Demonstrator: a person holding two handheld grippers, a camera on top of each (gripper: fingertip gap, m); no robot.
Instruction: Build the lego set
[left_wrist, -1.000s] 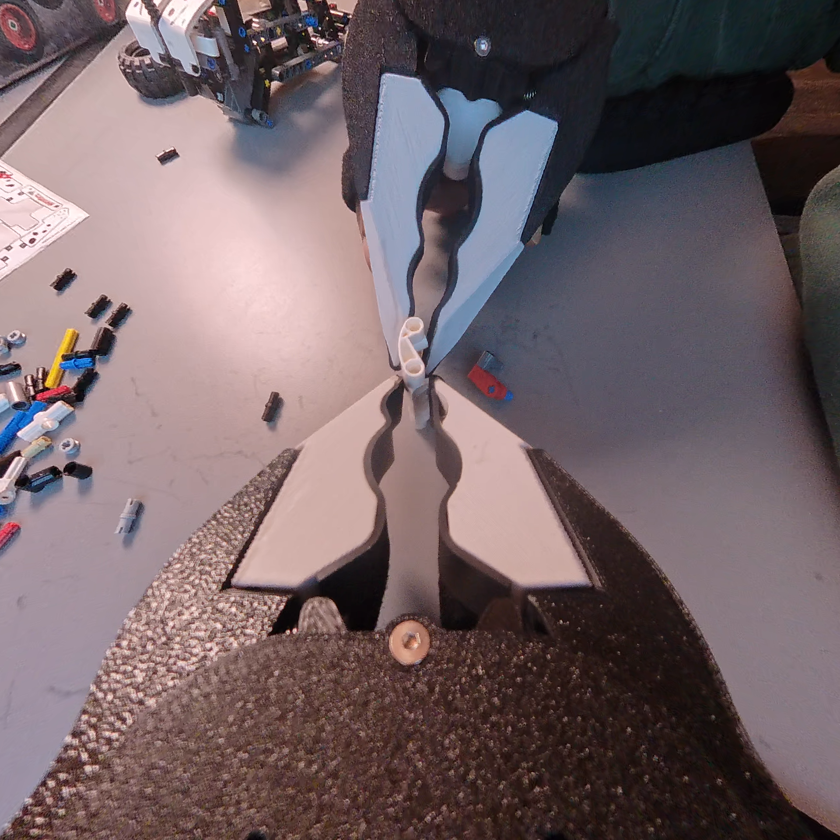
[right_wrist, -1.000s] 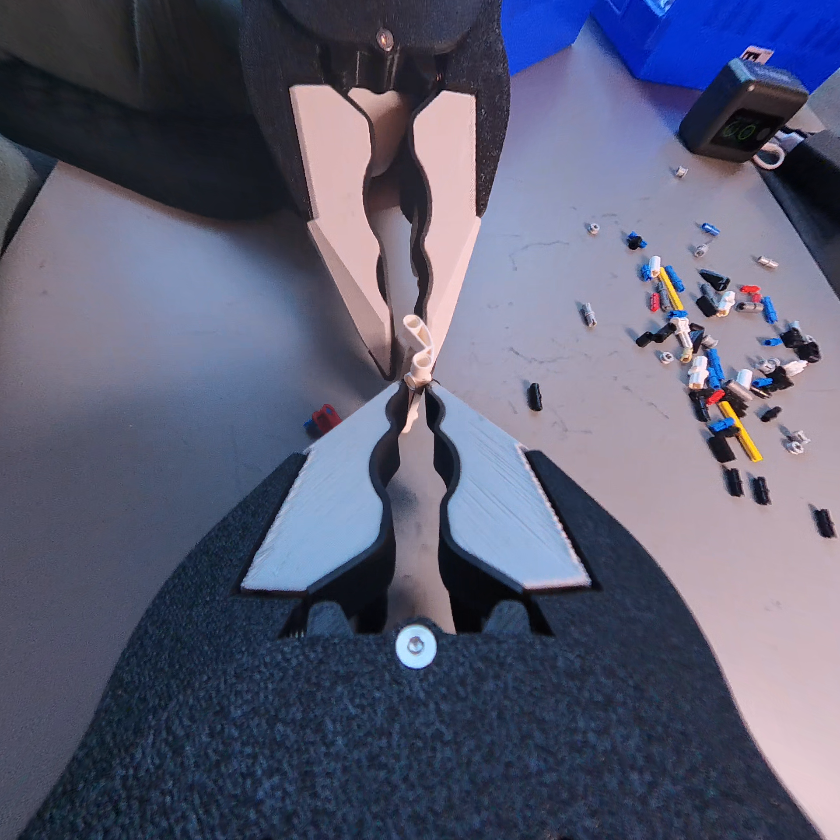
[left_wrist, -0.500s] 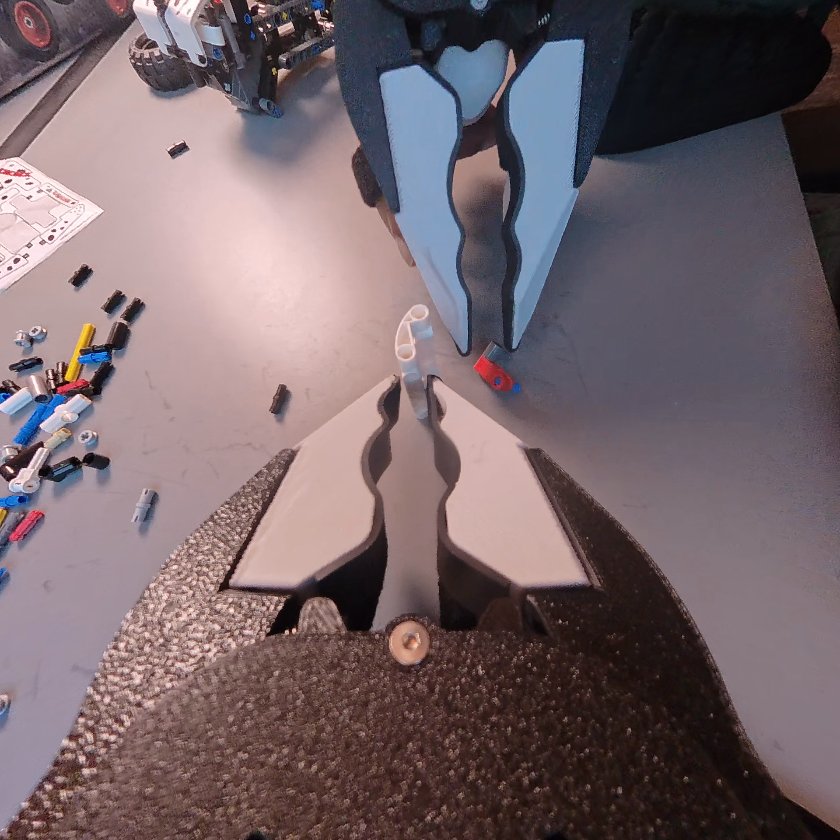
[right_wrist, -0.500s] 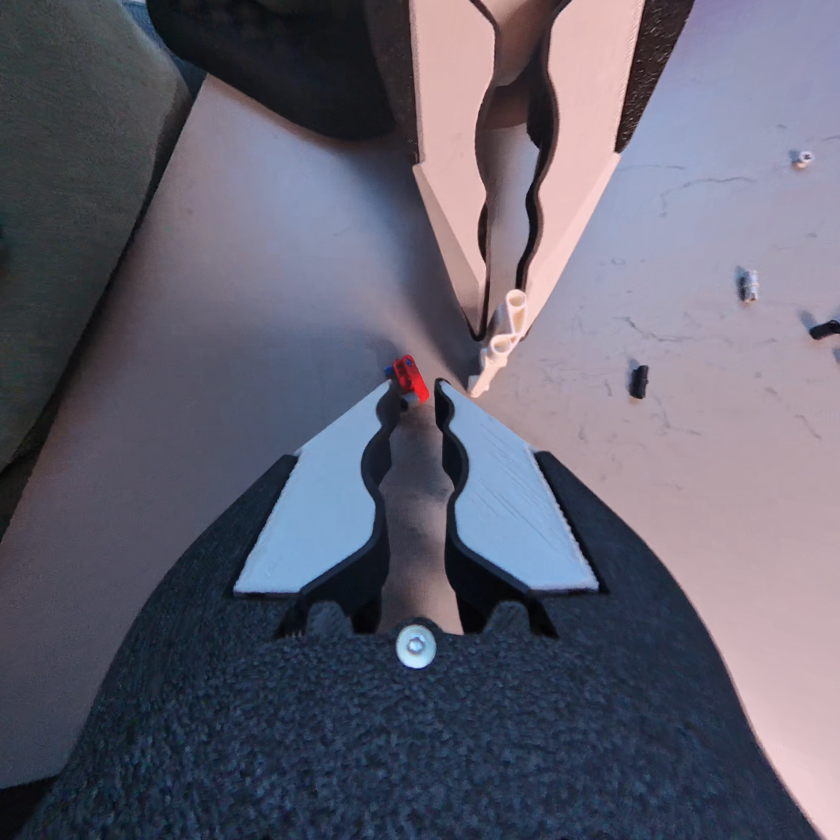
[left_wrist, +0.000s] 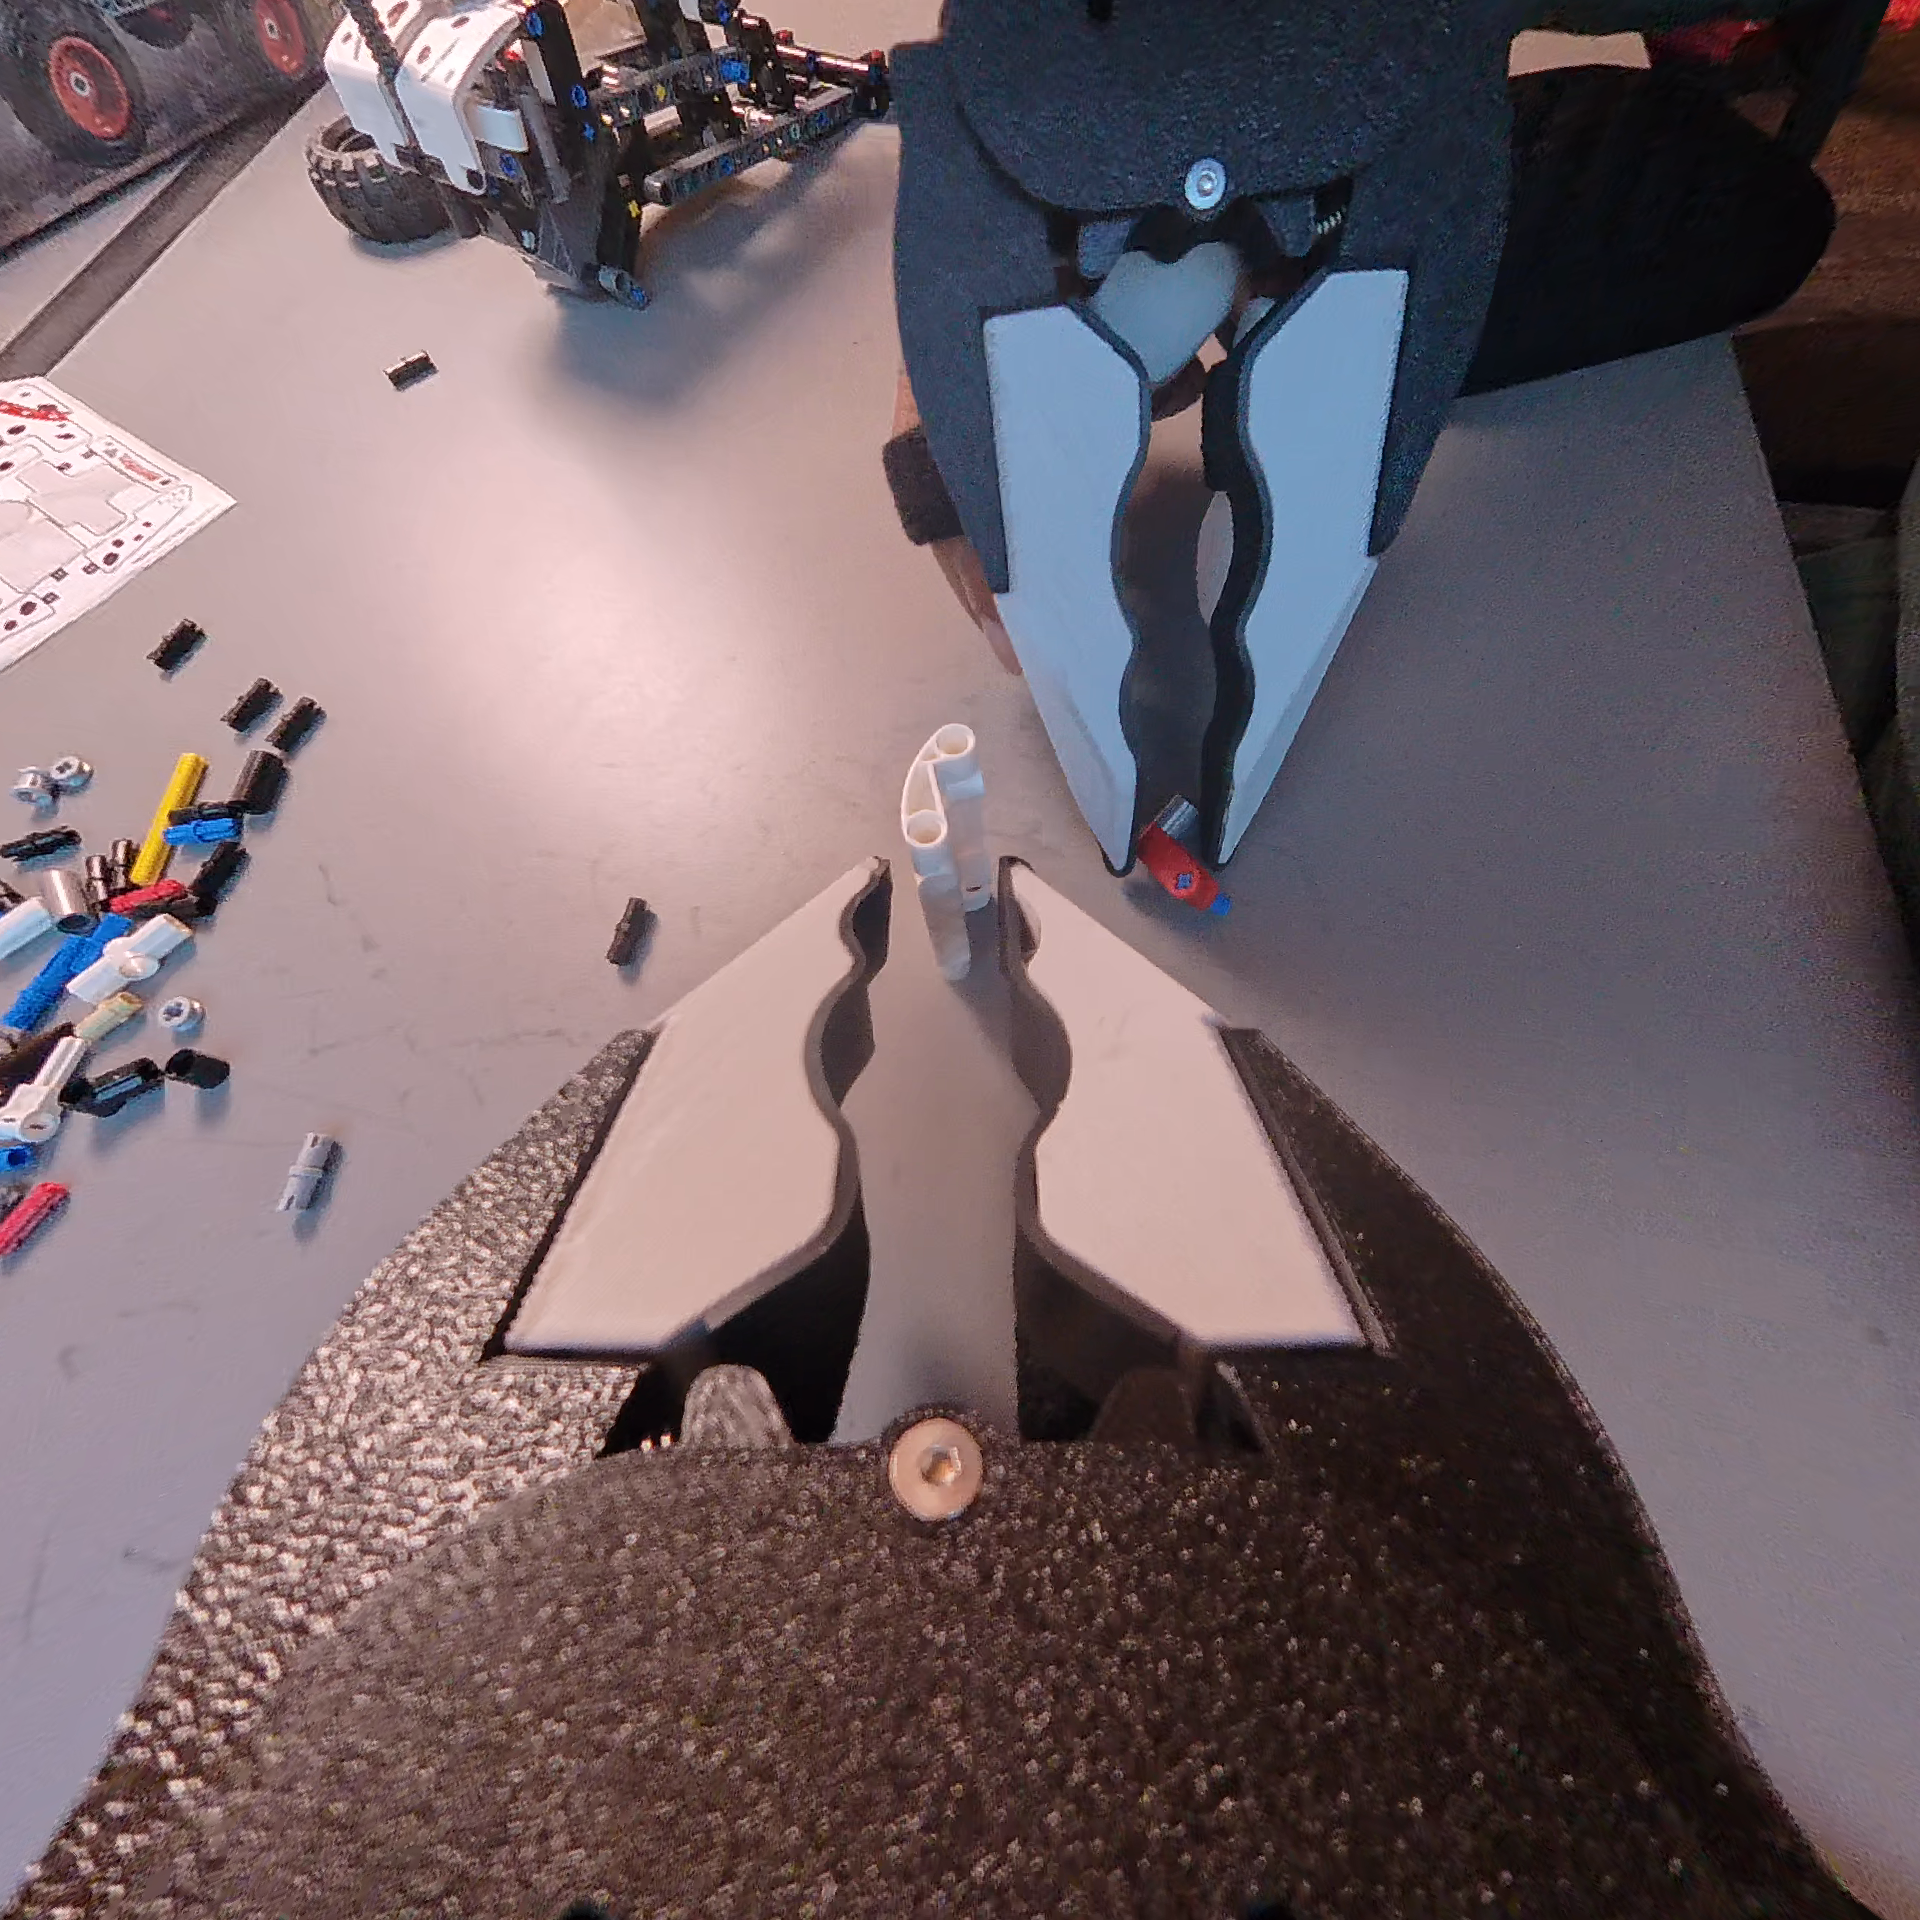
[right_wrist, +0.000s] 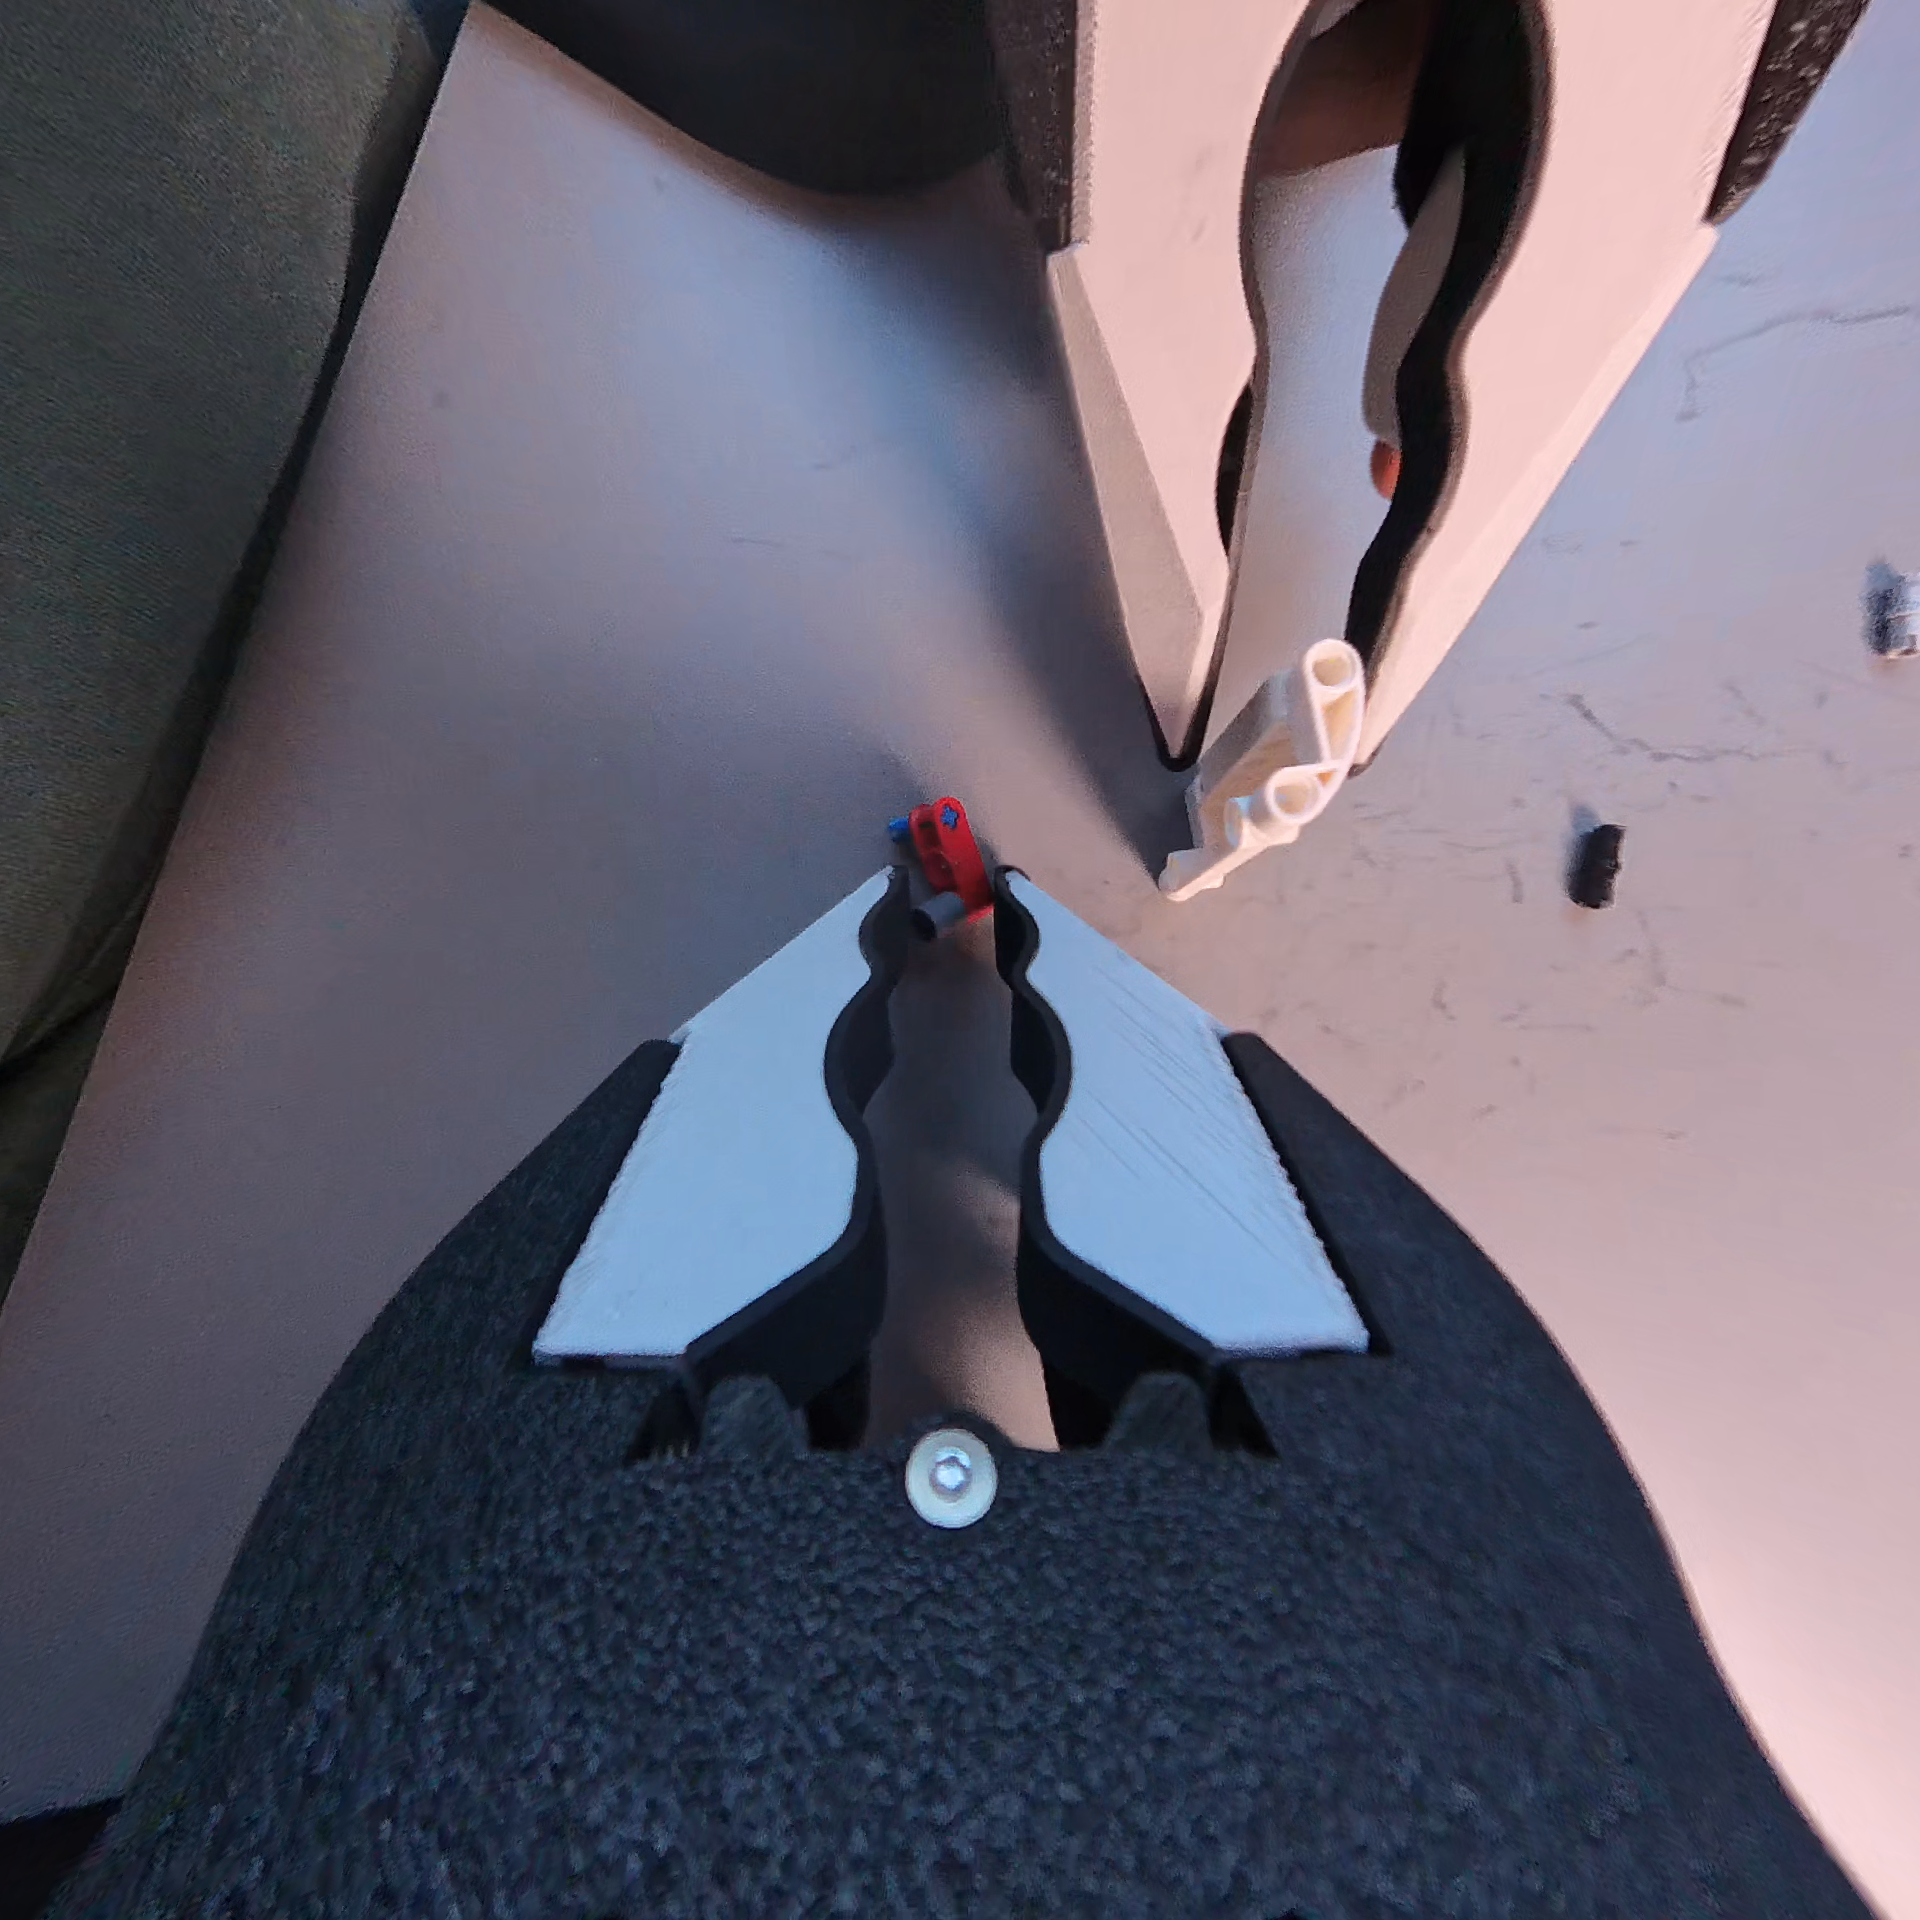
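Left gripper (left_wrist: 943, 878) clamps the white curved piece (left_wrist: 945, 842) upright above the table (left_wrist: 1455, 1039), apparently presenting it for joining. Right gripper (right_wrist: 943, 883), jaws apart, straddles the red connector (right_wrist: 948, 847) lying on the table, seemingly for pickup. Bare surface surrounds both; the table's edge runs near.

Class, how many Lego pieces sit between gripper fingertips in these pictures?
2. A white piece is pinched in the left gripper. A red piece lies on the table between the right gripper tips. None seems hidden.
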